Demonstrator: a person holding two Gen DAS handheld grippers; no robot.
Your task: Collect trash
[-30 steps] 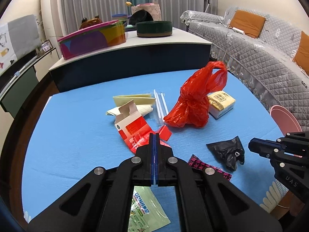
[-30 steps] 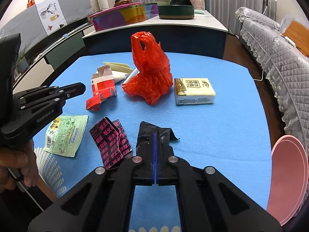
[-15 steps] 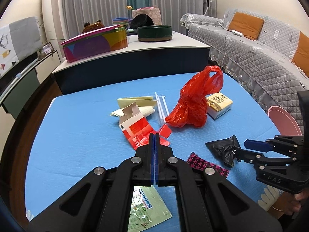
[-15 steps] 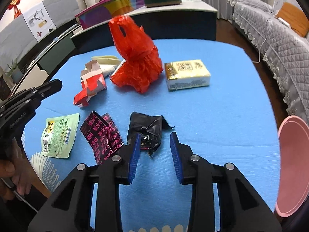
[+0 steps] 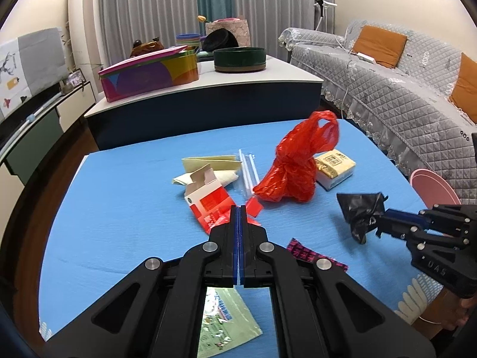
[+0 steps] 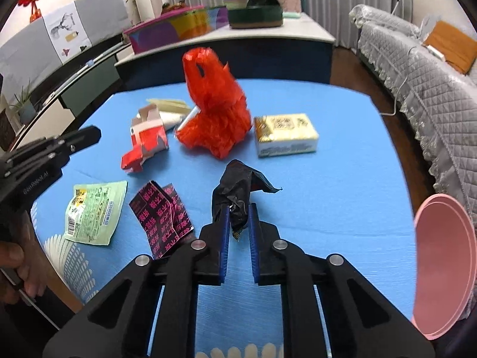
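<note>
Closing on the crumpled black wrapper [image 6: 238, 192], right gripper [image 6: 237, 232] jaws, blue pads either side of its lower tail at centre frame in the right wrist view. Pinched low, so most of the wrapper stands up above the pads and flares to a point on the right; appears raised off the counter [image 6: 328, 179] in the left wrist view, at the right edge of that frame, though contact cannot be told for sure. Clenched tight with nothing between, left gripper [image 5: 239, 223] jaws, low centre of its own frame, hovering over the red and white carton [image 5: 208, 200] — likely parked out of the way while the other side works.

Further out: pink-patterned black wrapper [image 6: 162, 211] lying flat just left of the right jaws, green packet [image 6: 94, 211] at lower left beside it, both apparently waiting their turn. Red plastic bag [image 6: 214, 122] standing bunched at upper centre, handles up, probably the place for the trash. Yellow tissue pack [image 6: 284, 134] just right of the bag, near but apart. Cream folded papers [image 5: 208, 164] and clear straws [image 5: 247, 170] behind the carton. Pink plate [image 6: 444, 268] at the right edge, off the blue cloth.
</note>
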